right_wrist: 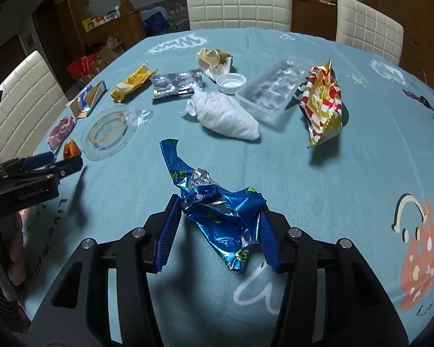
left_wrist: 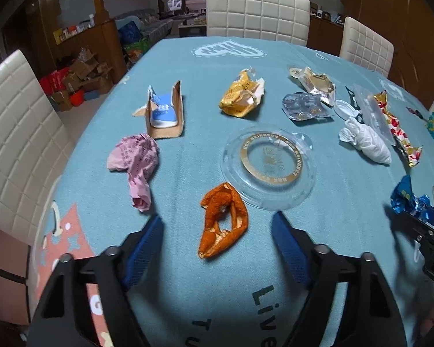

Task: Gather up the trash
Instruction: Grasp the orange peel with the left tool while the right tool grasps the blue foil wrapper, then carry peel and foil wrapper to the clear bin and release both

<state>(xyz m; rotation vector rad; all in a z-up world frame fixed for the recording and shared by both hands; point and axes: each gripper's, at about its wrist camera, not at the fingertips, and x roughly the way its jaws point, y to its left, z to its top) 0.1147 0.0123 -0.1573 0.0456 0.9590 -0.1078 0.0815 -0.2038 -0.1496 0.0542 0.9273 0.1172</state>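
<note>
The right claw is clamped on the crumpled blue foil wrapper near the worktop's front edge. The left claw stands apart around the orange peel, pads not touching it.

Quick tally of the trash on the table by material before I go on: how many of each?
Foil or film wrappers: 5
Clear plastic (lid, tray): 2
White bottle cap: 1
Paper or tissue wads: 2
Torn cardboard box: 1
Orange peel: 1
Total: 12
</note>
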